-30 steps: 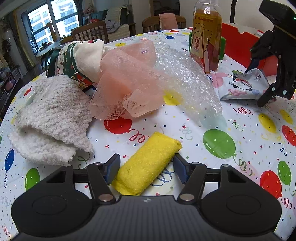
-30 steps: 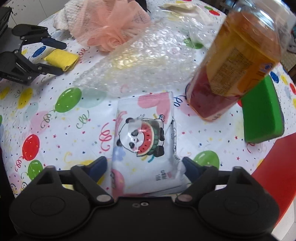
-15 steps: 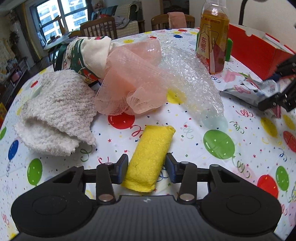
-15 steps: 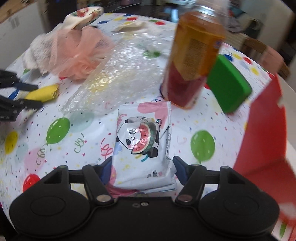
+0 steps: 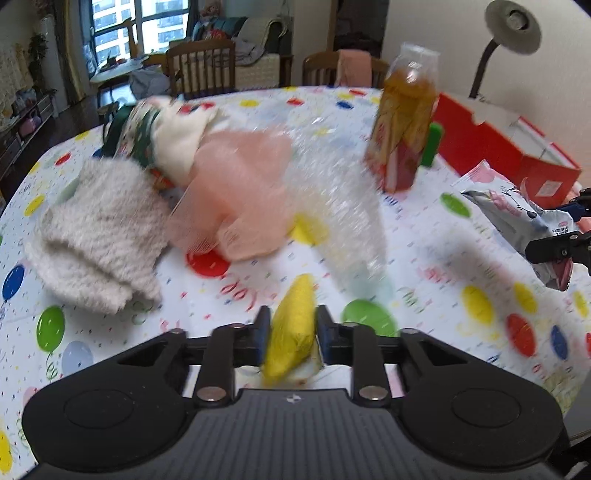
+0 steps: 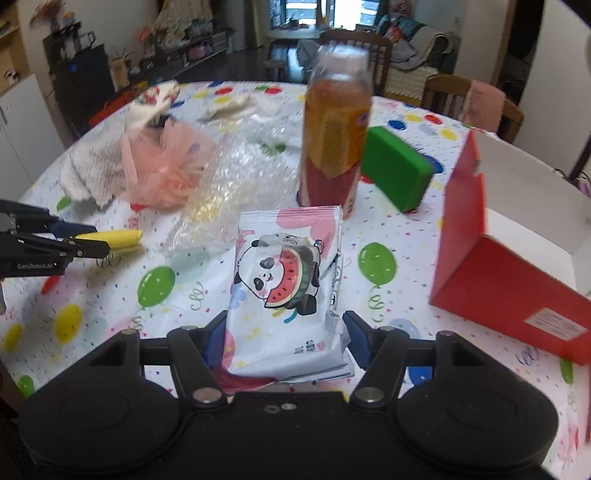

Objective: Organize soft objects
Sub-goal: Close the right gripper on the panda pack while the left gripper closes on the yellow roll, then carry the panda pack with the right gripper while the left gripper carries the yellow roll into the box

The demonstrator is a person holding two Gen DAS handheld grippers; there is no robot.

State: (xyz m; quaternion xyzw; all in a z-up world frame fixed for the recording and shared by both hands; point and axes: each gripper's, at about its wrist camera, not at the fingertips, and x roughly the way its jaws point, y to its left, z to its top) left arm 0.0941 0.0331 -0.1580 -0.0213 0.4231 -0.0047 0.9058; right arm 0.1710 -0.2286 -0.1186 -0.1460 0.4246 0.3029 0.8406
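Note:
My left gripper (image 5: 290, 326) is shut on a yellow sponge cloth (image 5: 291, 328) and holds it above the balloon-print table; the cloth also shows in the right wrist view (image 6: 114, 238). My right gripper (image 6: 284, 338) is shut on a wet-wipes pack with a panda print (image 6: 286, 288), lifted off the table; the pack shows at the right edge of the left wrist view (image 5: 517, 218). A fluffy white towel (image 5: 96, 236), a pink mesh pouf (image 5: 236, 199), bubble wrap (image 5: 332, 206) and a printed cloth (image 5: 159, 136) lie on the table.
A tea bottle (image 6: 336, 140) stands mid-table with a green block (image 6: 397, 171) beside it. An open red box (image 6: 517, 258) sits at the right. Chairs (image 5: 201, 66) ring the far side of the table (image 6: 110, 295). A lamp (image 5: 511, 22) stands behind the box.
My left gripper closed on the yellow cloth and lifted it. My right gripper closed on the wipes pack and raised it, and the view swung towards the red box.

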